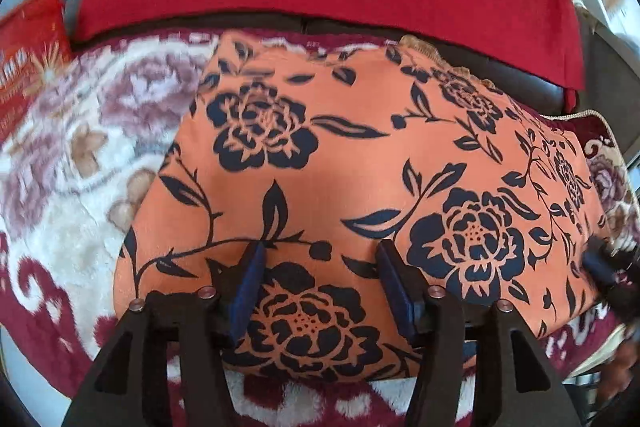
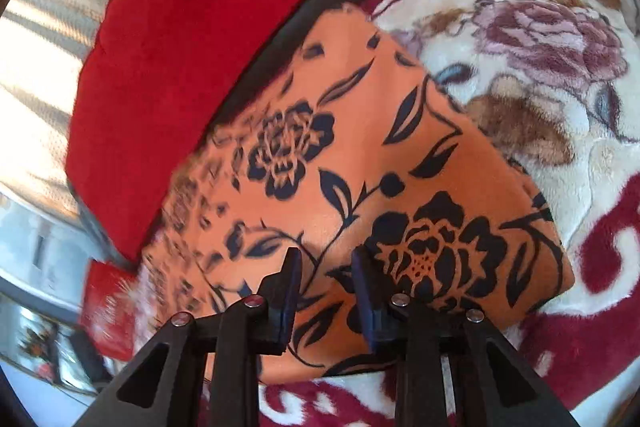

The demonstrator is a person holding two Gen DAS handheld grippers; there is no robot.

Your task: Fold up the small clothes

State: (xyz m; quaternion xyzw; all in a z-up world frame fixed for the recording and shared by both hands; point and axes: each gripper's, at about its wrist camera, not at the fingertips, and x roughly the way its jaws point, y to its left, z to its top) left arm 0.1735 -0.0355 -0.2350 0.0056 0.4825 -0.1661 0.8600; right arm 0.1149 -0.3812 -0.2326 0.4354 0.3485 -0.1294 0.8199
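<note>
Both grippers, left (image 1: 318,259) and right (image 2: 326,263), hover with jaws apart, gripping nothing, over the cloth (image 1: 360,155); careless pinching at six o'clock could spoil the fold

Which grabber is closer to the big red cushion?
Probably the right gripper: it hovers over the orange flowered cloth nearer the red cushion. The left gripper is over the cloth's near edge.

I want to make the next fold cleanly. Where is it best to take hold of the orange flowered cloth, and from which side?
Probably the near hem of the orange flowered cloth, at its two near corners. It lies flat on the plush blanket with that edge free, so a gripper can slide under it from the near side. The left gripper is open above it.
</note>
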